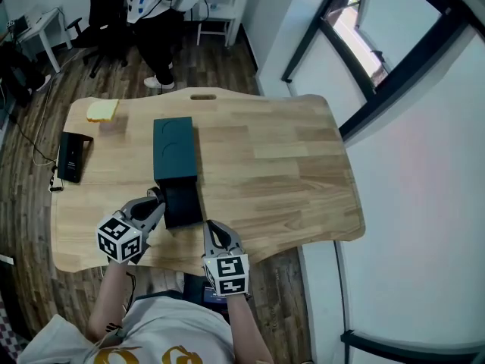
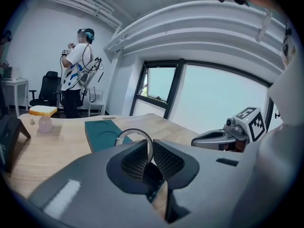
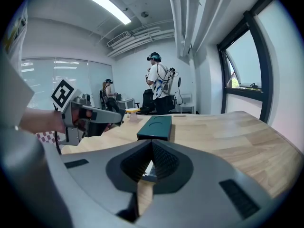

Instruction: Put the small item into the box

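A dark teal box (image 1: 175, 149) with two round recesses in its top lies on the wooden table (image 1: 288, 165); a black part (image 1: 183, 205) adjoins its near end. My left gripper (image 1: 157, 203) is at that black part's left side. Its jaws are shut on a thin silvery ring (image 2: 134, 133), which stands up above the fingertips (image 2: 135, 156) with the teal box (image 2: 102, 132) behind it. My right gripper (image 1: 213, 232) sits just right of the black part near the table's front edge, jaws together with nothing seen between them. The teal box (image 3: 156, 126) is ahead of it.
A yellow sponge (image 1: 101, 111) and a small pale translucent item (image 2: 45, 123) lie at the far left of the table. A black device (image 1: 72, 156) rests near the left edge. A person (image 1: 155, 21) stands beyond the table by chairs.
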Action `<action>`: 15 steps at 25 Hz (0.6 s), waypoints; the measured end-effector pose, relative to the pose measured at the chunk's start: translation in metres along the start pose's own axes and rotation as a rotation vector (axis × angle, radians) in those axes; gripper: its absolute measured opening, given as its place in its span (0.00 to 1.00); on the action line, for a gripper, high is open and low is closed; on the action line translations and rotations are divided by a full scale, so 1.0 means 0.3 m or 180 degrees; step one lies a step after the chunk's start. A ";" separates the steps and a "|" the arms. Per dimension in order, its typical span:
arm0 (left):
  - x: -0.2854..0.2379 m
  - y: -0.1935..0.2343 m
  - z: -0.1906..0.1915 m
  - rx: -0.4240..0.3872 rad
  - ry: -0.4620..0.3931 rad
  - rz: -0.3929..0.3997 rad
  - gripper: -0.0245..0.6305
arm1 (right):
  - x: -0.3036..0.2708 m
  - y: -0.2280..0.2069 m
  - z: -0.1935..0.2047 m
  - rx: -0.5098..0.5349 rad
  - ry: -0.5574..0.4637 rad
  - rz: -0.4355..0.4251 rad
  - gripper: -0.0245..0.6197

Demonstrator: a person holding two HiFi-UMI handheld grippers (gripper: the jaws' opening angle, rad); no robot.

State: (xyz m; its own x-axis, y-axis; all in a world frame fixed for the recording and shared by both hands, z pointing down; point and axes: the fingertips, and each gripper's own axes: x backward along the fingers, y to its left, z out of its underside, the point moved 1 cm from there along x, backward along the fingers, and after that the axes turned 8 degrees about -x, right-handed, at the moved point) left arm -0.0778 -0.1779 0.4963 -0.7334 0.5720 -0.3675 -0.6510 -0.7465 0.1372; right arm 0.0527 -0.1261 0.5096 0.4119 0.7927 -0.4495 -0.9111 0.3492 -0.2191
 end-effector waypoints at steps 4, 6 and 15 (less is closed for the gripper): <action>-0.012 0.030 -0.044 -0.0062 -0.0034 -0.0047 0.10 | -0.031 -0.004 -0.042 0.0020 -0.0054 -0.0116 0.05; -0.012 0.047 -0.057 -0.0082 -0.0040 -0.0070 0.10 | -0.046 -0.004 -0.055 0.0021 -0.0075 -0.0131 0.05; -0.040 0.100 -0.038 -0.0032 0.0016 -0.0130 0.10 | -0.078 -0.057 -0.073 0.0005 -0.0187 0.0057 0.05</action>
State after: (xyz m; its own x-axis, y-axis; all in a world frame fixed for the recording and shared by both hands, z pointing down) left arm -0.0862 -0.2112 0.4944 -0.7052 0.6002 -0.3773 -0.6783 -0.7261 0.1127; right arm 0.0590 -0.1616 0.5048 0.3939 0.8267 -0.4017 -0.9183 0.3354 -0.2102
